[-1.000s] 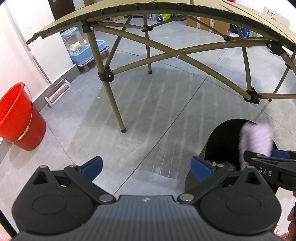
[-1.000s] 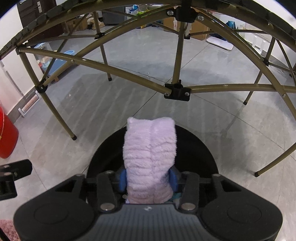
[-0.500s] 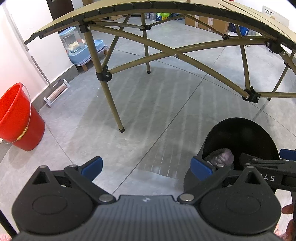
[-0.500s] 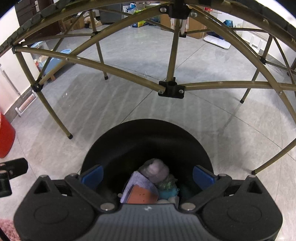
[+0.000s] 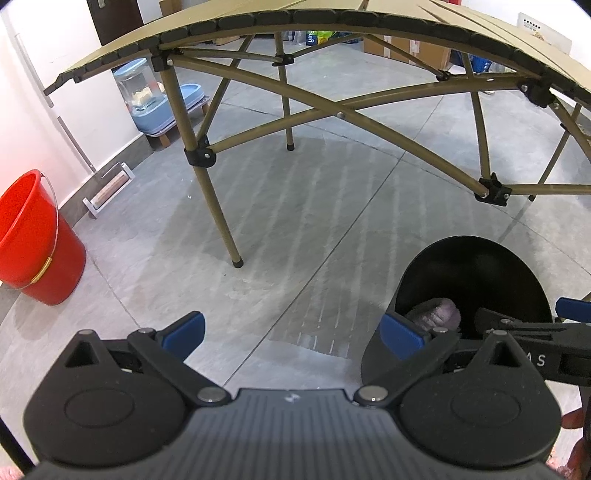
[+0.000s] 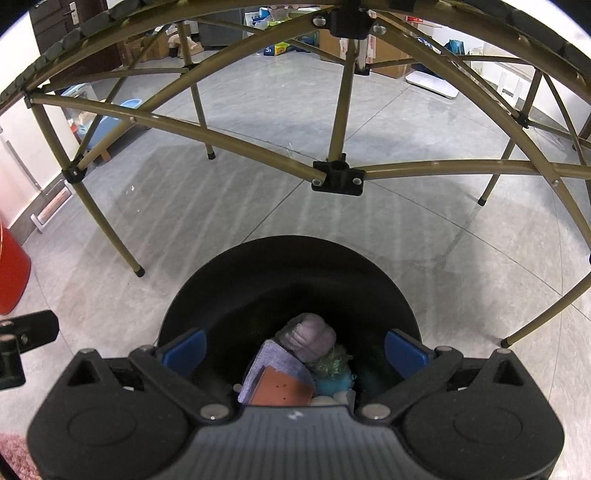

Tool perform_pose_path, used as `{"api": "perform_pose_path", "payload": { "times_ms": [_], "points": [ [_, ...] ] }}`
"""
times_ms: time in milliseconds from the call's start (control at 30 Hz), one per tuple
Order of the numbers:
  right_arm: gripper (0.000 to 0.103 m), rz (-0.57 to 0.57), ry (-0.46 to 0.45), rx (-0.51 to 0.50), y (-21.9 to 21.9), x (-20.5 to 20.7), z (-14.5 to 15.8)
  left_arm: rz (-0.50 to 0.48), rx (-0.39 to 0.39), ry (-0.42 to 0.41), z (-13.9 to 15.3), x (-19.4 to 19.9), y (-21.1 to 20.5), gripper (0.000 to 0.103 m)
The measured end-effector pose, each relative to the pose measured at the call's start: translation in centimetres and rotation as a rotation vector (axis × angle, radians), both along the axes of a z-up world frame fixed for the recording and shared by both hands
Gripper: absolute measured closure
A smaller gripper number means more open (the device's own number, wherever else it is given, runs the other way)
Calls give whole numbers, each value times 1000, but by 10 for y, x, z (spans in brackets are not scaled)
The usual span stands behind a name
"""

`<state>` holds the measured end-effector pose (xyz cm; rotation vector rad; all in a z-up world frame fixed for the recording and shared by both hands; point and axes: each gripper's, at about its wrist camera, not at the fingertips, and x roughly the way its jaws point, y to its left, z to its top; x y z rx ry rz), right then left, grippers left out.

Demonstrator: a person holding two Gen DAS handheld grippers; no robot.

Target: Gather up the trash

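Over by the wall on the far left stands a red bucket [image 5: 35, 240] with a wire handle, and behind it a blue tub [image 5: 162, 107] raised on small wooden blocks. Next comes the folding table [image 5: 332, 22], its slatted tan top overhead and its crossed tan legs planted on the grey tiled floor [image 5: 295, 221].

Nearer, the left gripper [image 5: 291, 330] hangs over bare floor, its blue-tipped fingers [image 5: 183, 328] spread wide with nothing between them.

Just to its right sits the black bin [image 6: 288, 266], round and open-topped, on the floor beside the table frame. Inside it lies the trash: a lilac plush roll [image 6: 308, 338] on top, resting against a folded lavender cloth [image 6: 258, 363] with an orange-brown flat piece [image 6: 280, 387] on it, and a green-and-teal fuzzy thing [image 6: 334, 371] just beside the roll. From the left gripper's side the plush roll [image 5: 437, 312] shows low in the bin's dark mouth.

Right above the bin hovers the right gripper [image 6: 295, 349], jaws standing fully apart, one blue pad near each side of the rim, gripping nothing; the plush lies below, clear of both pads. At the far right edge of the left view a bit of a person's hand [image 5: 576, 421] shows behind that gripper.
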<state>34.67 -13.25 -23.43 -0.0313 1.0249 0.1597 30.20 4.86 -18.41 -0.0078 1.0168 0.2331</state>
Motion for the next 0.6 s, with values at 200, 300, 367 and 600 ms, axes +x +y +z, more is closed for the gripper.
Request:
{"api": "perform_pose_path", "payload": {
  "times_ms": [200, 300, 367, 600],
  "points": [
    [0, -5, -33, 4, -8, -9, 12, -32, -12, -45, 10, -9, -9, 0],
    [0, -7, -51, 10, -18, -20, 21, -44, -22, -86, 20, -17, -12, 0],
    [0, -9, -62, 8, -24, -29, 27, -48, -27, -107, 27, -23, -15, 0],
    [0, -24, -132, 35, -48, -70, 64, -91, -42, -195, 67, -51, -27, 0]
  ]
}}
